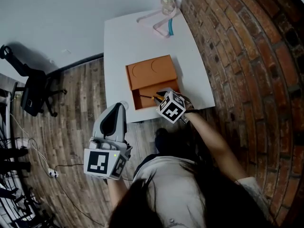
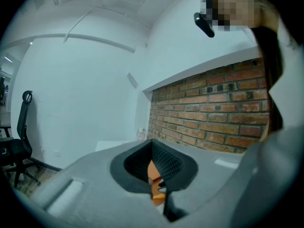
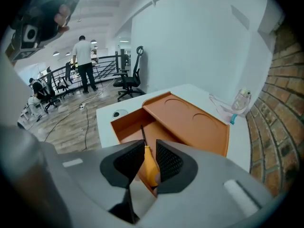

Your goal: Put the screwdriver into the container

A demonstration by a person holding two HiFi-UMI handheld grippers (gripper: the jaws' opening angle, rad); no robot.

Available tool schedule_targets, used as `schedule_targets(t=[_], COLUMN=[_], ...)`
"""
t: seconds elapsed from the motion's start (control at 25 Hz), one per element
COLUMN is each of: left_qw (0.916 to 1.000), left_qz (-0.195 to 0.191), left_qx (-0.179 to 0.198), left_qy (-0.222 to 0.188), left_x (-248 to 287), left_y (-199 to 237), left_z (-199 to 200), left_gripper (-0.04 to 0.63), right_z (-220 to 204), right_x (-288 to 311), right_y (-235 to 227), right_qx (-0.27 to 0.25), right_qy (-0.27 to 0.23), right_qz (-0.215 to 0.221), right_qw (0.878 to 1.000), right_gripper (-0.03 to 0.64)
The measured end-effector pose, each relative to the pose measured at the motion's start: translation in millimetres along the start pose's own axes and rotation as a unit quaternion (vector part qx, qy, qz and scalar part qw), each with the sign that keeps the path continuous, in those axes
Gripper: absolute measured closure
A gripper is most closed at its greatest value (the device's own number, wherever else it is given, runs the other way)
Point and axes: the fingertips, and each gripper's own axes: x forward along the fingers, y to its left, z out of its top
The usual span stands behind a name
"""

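Note:
An orange container lies on the white table, with a flat lid part at the back and an open compartment at the front. My right gripper hangs over that compartment, shut on the screwdriver. In the right gripper view the yellow handle of the screwdriver sits between the pads of the right gripper, its black shaft pointing into the container. My left gripper is held off the table's near edge, jaws together and holding nothing. In its own view the left gripper shows only a slit with orange behind.
A glass jar and pink and teal straps lie at the table's far end. A brick wall runs along the right. A black office chair and a floor cable are at the left. People stand far off.

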Motion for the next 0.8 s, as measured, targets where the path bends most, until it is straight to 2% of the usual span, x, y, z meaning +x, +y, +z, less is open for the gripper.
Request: schedule_targets(t=[0.16,0.52,0.8], left_qw=[1.0,0.9998,0.9992], left_qz=[-0.008,-0.021,-0.031], left_qx=[0.002,0.003,0.005], left_qy=[-0.005,-0.005,-0.024], left_x=[-8,-35,-56], left_y=[-5,-18,-37], left_z=[2,-2,1], left_gripper=[0.595,0.595,0.595], right_z=[6,17,14], right_x=[-17,-69,-103], right_y=[-1,16,34], right_qx=[0.032,0.065,0.089], right_qy=[-0.026,-0.087,-0.126], right_qz=[-0.023,-0.067,-0.087], right_qw=[0.999,0.992,0.984], right_gripper=[0.538,0.549,0.563])
